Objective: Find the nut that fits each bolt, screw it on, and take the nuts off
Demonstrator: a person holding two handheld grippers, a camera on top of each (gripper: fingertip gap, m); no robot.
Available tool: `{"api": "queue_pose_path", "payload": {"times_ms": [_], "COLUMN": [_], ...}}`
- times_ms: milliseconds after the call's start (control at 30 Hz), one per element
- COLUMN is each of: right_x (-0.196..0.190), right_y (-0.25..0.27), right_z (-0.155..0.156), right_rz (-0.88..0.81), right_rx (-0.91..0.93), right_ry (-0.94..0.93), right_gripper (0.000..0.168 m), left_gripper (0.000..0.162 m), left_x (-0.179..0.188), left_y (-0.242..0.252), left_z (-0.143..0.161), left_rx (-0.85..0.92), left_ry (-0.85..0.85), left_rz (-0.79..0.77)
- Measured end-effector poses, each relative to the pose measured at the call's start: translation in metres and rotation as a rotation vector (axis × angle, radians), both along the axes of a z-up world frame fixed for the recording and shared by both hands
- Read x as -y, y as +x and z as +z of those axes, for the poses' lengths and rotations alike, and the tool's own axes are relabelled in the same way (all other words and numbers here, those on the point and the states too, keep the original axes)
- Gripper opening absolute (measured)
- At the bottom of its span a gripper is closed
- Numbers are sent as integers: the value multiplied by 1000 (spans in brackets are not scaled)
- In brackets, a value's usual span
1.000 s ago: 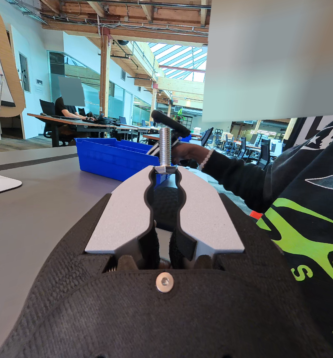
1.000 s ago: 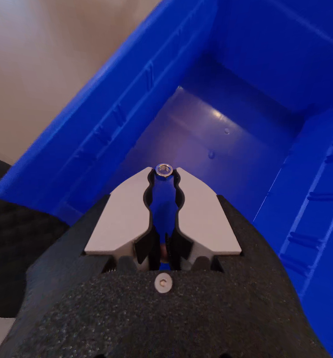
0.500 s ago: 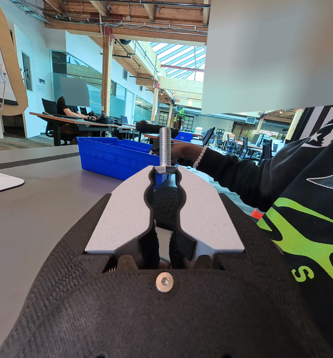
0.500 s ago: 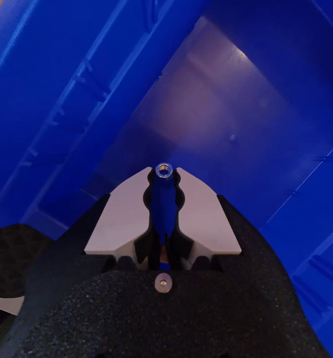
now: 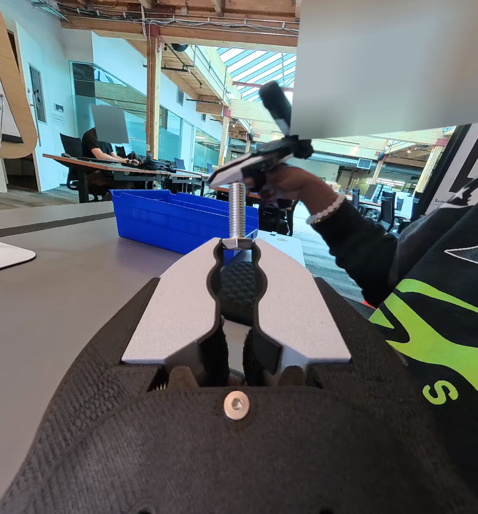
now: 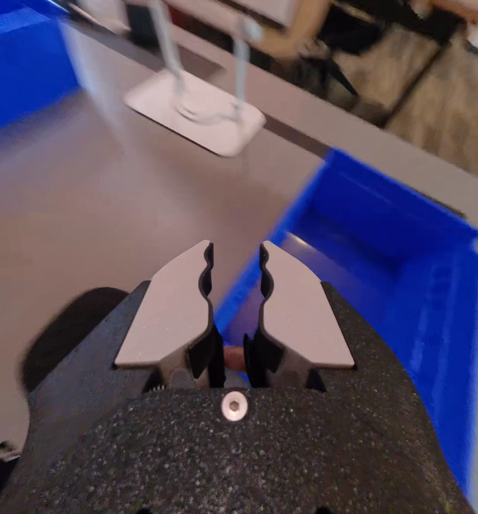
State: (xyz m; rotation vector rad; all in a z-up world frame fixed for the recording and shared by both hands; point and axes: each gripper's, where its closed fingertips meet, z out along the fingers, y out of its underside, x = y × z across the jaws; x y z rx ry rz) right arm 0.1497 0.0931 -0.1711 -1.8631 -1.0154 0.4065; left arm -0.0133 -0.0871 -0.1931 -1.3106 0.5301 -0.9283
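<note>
In the left wrist view my left gripper is shut on the hex head of a silver bolt that stands upright, thread up and bare. My right gripper shows beyond it in the same view, raised above the bolt's tip in a person's hand. In the right wrist view my right gripper is open with nothing between its fingers. It hangs over the near left rim of a blue bin. No nut shows in this blurred view.
A blue bin stands on the grey table behind the bolt. A white stand base with thin posts sits farther off on the table. A second blue bin is at the far left. The person's sleeve is at the right. My right fingertips sit around 25 centimetres from my left ones.
My right gripper held a small silver nut inside the blue bin; it has opened, the nut is gone from its fingers, and it has lifted out and up. The left gripper and bolt have not moved.
</note>
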Motion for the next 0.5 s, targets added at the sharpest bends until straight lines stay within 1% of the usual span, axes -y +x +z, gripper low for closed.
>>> {"api": "queue_pose_path", "payload": {"times_ms": [67,133,200,233,367,500], "right_x": [46,96,136,149,177,186], "right_y": [-46,-87,-117,-128,-158,-172], "right_z": [20,31,29,25,10,8], "right_rz": [207,428,594,650,768,812], "right_rx": [-126,-236,-273,-267,-233,-261], "right_ry": [-7,-66,-133,-151,-184,-231], "right_gripper": [32,31,31,33,31,19], "left_gripper": [19,19,18,19,19,18], "left_x": [0,1,1,1,2,3], "left_y": [1,2,3,3,4,6], "left_z": [-1,-1,-2,-2,-3,-4], "left_rx": [-7,-15,-23,-28,-42,-52], "left_ry": [3,6,8,10,19,22], "left_rz": [1,-1,-2,-2,1,-6]}}
